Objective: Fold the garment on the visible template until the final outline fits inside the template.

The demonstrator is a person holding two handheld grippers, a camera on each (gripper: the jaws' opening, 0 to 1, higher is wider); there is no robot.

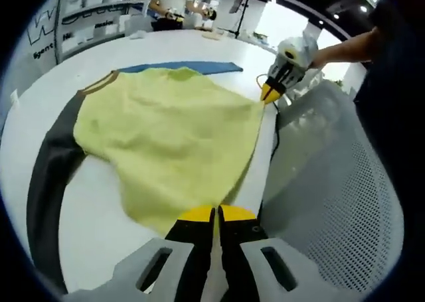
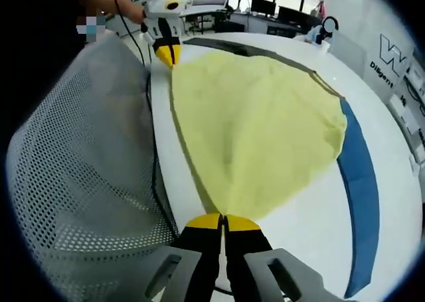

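Yellow garment (image 1: 169, 133): thin, soft, limp cloth, spread on the white table (image 1: 93, 209) over the dark and blue template (image 2: 362, 182); judged light, prone to sag and wrinkle.
Left hand-held gripper (image 1: 216, 214): jaws together, pinching the garment's near corner.
Right hand-held gripper (image 2: 224, 221): jaws together on the opposite corner.
Hold: corners and hem edges look best, kept taut between both.
Mesh chair (image 1: 332, 182): beside the table edge.
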